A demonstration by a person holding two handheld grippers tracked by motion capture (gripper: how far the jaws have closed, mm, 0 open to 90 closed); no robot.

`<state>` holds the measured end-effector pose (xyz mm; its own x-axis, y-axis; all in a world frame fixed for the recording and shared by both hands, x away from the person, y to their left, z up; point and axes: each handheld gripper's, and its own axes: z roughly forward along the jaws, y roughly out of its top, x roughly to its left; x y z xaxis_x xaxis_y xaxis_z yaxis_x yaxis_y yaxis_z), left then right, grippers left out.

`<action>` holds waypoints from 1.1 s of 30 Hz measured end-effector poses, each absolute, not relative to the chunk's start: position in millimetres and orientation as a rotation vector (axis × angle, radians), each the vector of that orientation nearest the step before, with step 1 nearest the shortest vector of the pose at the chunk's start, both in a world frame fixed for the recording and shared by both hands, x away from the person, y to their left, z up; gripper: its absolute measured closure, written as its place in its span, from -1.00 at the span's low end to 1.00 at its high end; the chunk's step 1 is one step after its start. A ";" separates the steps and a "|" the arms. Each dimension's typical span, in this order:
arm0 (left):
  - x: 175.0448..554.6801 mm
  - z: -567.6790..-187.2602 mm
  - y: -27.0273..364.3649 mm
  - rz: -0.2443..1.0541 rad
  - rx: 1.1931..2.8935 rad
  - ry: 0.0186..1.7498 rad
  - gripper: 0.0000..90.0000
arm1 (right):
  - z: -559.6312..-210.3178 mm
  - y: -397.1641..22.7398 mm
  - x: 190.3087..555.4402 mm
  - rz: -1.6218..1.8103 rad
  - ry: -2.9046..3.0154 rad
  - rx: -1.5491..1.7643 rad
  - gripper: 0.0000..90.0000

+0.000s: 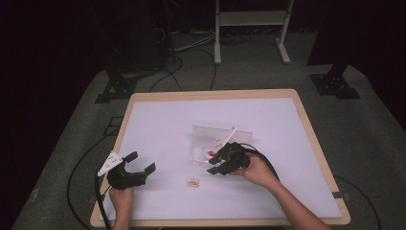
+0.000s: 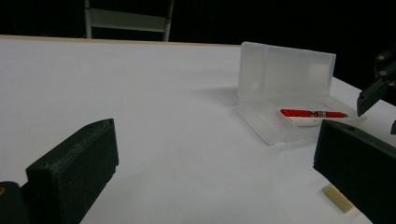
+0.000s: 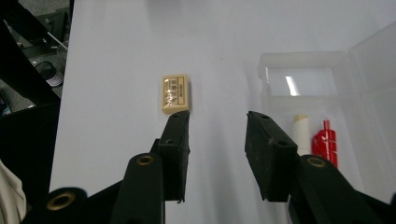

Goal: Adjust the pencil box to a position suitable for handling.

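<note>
A clear plastic case (image 1: 238,133) lies open mid-table with its lid standing upright. Inside it lie a red pen (image 2: 310,113) and a white stick (image 3: 301,130). A small beige eraser (image 1: 193,182) lies flat on the white table surface in front of the case. My right gripper (image 1: 212,166) hovers at the case's near edge, open, with nothing between its jaws. In the right gripper view the eraser (image 3: 175,93) sits just past the left jaw's tip and the case (image 3: 299,65) lies to the right. My left gripper (image 1: 141,162) rests open at the front left, apart from everything.
The white surface (image 1: 163,124) sits inside a wooden table rim (image 1: 215,94). Cables (image 1: 172,72) and a white stand's legs (image 1: 218,52) lie on the floor behind the table. The right gripper's jaw tip (image 2: 373,93) shows at the edge of the left gripper view.
</note>
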<state>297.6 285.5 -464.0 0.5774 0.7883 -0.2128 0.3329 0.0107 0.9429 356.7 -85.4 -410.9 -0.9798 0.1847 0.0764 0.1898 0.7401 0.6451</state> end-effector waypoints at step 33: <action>297.8 -463.9 286.2 0.460 1.574 0.968 -1.00 | -442.1 -26.3 343.6 -0.970 -2.930 -0.178 0.31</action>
